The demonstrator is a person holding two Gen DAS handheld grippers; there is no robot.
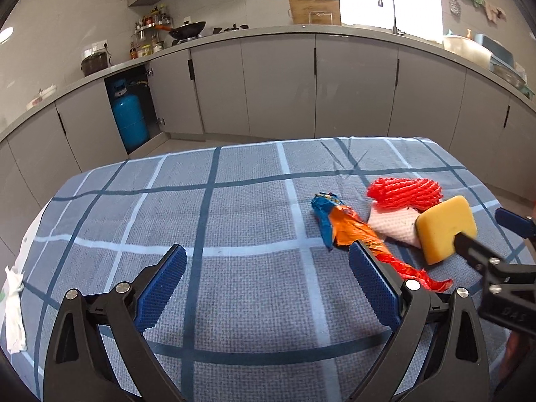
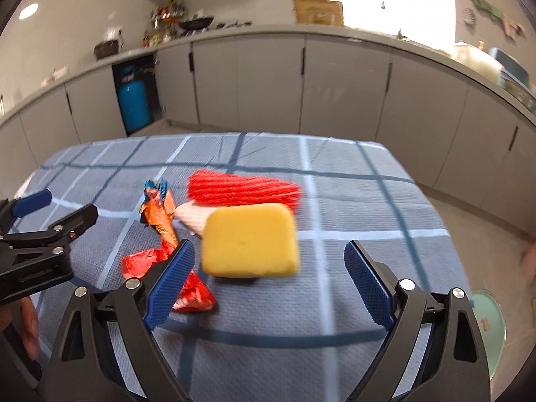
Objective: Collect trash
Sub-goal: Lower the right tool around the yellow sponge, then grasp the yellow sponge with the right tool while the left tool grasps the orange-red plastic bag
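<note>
A heap of trash lies on the blue checked tablecloth [image 1: 234,301]: a blue and orange wrapper [image 1: 335,224], a red foam net [image 1: 405,191], a white foam net [image 1: 395,227], a red wrapper [image 2: 140,261] and a yellow sponge [image 2: 249,241]. My right gripper [image 2: 269,261] stands open around the sponge, which sits close to its left pad with a wide gap on the other side. It enters the left wrist view as the right gripper [image 1: 492,231] at the sponge [image 1: 445,231]. My left gripper [image 1: 268,268] is open and empty, just left of the heap over bare cloth.
A crumpled white tissue [image 1: 13,301] lies at the table's left edge. A pale green round bin [image 2: 489,328] stands on the floor to the right. Grey kitchen cabinets [image 1: 278,83] and a blue gas cylinder [image 1: 130,117] are beyond the table. A hand [image 2: 30,328] holds the left gripper.
</note>
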